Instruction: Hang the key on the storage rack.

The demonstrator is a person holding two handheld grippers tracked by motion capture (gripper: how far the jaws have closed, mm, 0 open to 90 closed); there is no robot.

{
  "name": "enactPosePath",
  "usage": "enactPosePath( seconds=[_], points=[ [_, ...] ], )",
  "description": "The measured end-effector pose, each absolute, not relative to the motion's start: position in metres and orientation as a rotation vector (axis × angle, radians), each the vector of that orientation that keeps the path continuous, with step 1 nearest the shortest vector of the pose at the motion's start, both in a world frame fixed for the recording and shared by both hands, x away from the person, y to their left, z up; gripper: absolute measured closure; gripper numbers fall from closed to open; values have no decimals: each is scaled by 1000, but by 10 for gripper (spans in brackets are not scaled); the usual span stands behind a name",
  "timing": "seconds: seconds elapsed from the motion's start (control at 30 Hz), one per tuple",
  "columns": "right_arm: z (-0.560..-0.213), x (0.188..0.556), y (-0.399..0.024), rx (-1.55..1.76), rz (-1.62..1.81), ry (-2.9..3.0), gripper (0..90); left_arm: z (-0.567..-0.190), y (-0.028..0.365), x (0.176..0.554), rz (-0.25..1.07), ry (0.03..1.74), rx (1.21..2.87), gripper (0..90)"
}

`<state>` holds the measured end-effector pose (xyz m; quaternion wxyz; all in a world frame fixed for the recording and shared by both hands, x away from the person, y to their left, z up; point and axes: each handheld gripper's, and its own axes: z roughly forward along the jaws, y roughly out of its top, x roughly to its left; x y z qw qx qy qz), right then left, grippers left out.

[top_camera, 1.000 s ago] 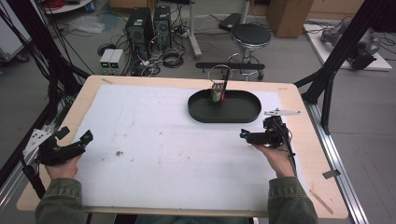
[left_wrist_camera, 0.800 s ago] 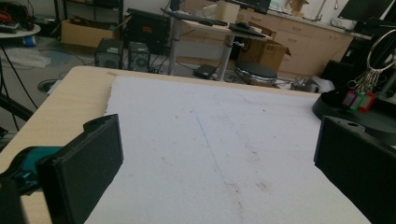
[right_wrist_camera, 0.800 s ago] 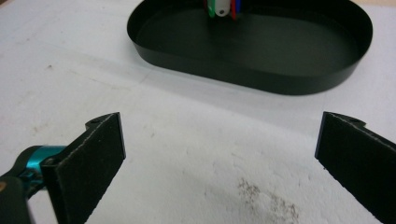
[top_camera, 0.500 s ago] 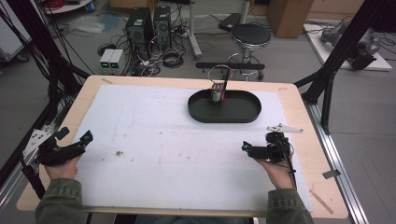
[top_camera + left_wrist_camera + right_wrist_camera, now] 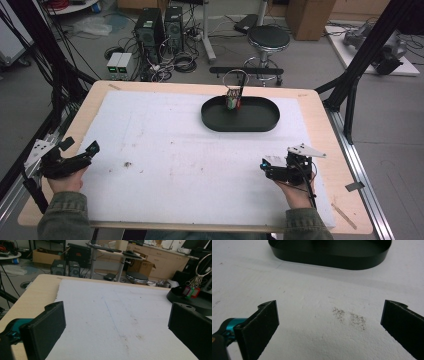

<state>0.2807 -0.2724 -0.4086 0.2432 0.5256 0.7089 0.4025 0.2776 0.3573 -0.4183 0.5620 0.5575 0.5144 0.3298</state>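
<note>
1. I am holding my left gripper (image 5: pixel 80 157) at the near left edge of the white foam sheet (image 5: pixel 165 150), its 2 jaws standing wide apart with nothing between them.
2. I am holding my right gripper (image 5: pixel 267 167) low over the sheet at the near right, jaws also spread wide and holding nothing.
3. The black oval tray (image 5: pixel 250 122) is lying at the far side, well apart from both grippers.
4. A key ring (image 5: pixel 233 92) with coloured tags is standing in the tray's left part.
</note>
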Motion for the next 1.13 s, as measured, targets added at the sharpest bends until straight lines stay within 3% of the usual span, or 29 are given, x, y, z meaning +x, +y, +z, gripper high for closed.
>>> enactPosePath(
  seconds=[1.13],
  points=[
    [-408, 249, -276, 1295, 1153, 1493, 5, -420, 355, 272, 815, 1198, 1336, 17]
  ],
)
